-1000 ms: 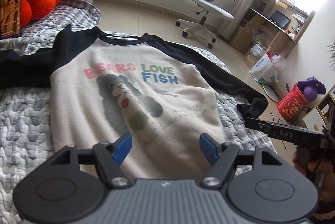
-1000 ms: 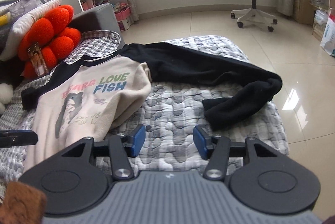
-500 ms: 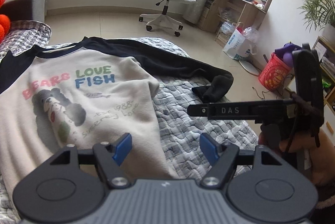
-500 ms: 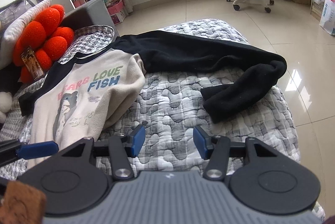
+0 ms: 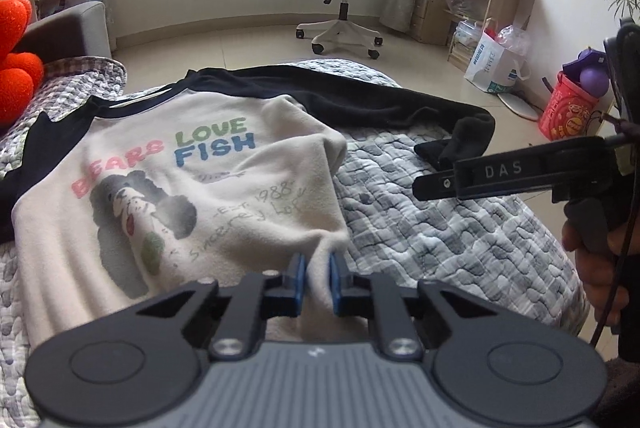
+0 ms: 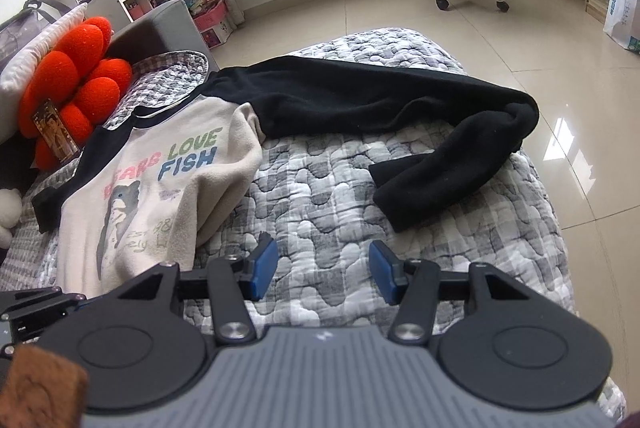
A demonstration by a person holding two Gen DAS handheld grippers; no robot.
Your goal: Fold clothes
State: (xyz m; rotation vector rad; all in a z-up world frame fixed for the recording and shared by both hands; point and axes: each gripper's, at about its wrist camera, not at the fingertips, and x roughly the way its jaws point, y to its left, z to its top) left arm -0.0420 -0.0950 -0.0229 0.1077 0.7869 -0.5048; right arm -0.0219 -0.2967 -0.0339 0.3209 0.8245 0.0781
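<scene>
Quilted bed [image 6: 400,212] carries the sweatshirt [image 5: 192,188]; left claw [image 5: 318,282] is closing, pinching its cream hem, right claw [image 6: 323,270] stays spread, empty.

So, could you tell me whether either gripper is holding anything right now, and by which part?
The left gripper is closing on the sweatshirt, pinching its cream hem at the near bottom corner. The right gripper is open over the quilt, holding nothing.

both wrist views close above bed [image 5: 440,228], angled down, facing room, sharing sweatshirt [image 6: 168,188]
</scene>
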